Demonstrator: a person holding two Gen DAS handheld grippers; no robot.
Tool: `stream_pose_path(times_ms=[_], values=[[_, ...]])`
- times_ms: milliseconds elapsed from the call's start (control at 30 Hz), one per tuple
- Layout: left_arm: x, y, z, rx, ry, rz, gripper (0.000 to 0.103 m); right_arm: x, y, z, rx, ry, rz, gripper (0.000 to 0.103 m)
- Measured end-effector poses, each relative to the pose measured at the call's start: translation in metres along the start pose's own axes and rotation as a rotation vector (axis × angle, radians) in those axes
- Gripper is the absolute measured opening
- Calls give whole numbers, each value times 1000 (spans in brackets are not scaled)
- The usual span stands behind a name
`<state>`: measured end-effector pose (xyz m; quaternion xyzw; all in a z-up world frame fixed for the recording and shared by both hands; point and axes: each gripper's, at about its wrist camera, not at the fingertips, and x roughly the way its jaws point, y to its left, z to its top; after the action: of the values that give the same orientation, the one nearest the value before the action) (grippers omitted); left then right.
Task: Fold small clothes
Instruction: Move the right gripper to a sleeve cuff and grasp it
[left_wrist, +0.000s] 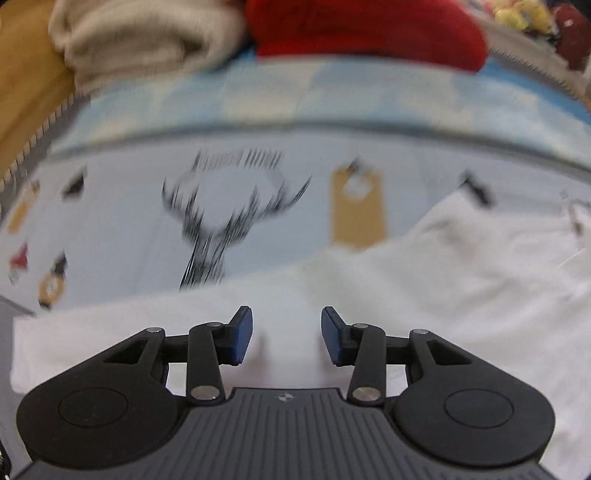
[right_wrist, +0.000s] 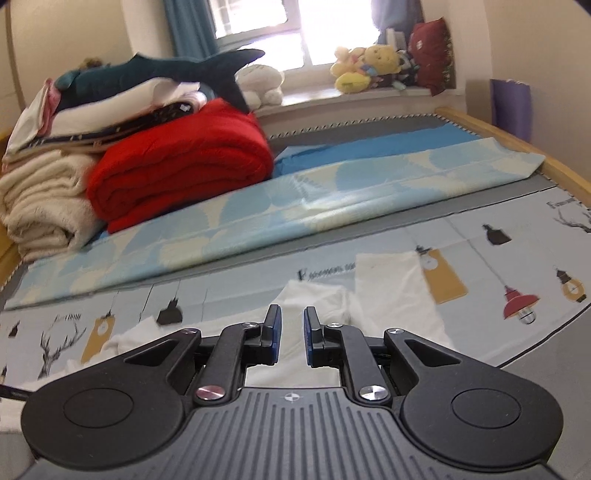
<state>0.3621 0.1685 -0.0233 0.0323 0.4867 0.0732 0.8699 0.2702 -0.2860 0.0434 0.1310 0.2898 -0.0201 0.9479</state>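
Observation:
A small white garment (left_wrist: 443, 280) lies spread on the printed bed sheet (left_wrist: 122, 229), filling the lower and right part of the blurred left wrist view. My left gripper (left_wrist: 287, 334) hangs just above it, open, with only the cloth below showing between its blue pads. In the right wrist view the white garment (right_wrist: 388, 291) lies rumpled, one sleeve-like flap reaching away. My right gripper (right_wrist: 292, 334) hovers over its near part. Its jaws stand a narrow gap apart and hold nothing.
A folded light-blue patterned blanket (right_wrist: 295, 210) runs across the bed behind the garment. A red blanket (right_wrist: 177, 162) and a cream blanket (right_wrist: 40, 206) with stacked linens sit at the back left. Plush toys (right_wrist: 365, 66) line the window sill. The wooden bed frame (right_wrist: 517, 144) borders the right.

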Motion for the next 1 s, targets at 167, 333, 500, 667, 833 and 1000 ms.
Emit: stream_pose_path(times_ms=[167,333,500,667,833,1000], values=[[-71,-61,13,52,-130,-82,47,-8,-24,10,67,-31,-14,13],[-136,-109,-3,72,-244,-203,54,-23,-45,13,109,-62,-21,13],[-110,-149,-31,128,-159,-212,49,-35,-68,16,106,-89,-49,13],[-92,-168,-30,187,-151,-207,34,-37,-122,36,109,-160,-112,13],[-75,-167,-20,159,-118,-216,33,-7,-190,40,227,-153,-189,6],[-64,-176,-14,167,-103,-229,33,60,-216,29,262,-27,-150,9]])
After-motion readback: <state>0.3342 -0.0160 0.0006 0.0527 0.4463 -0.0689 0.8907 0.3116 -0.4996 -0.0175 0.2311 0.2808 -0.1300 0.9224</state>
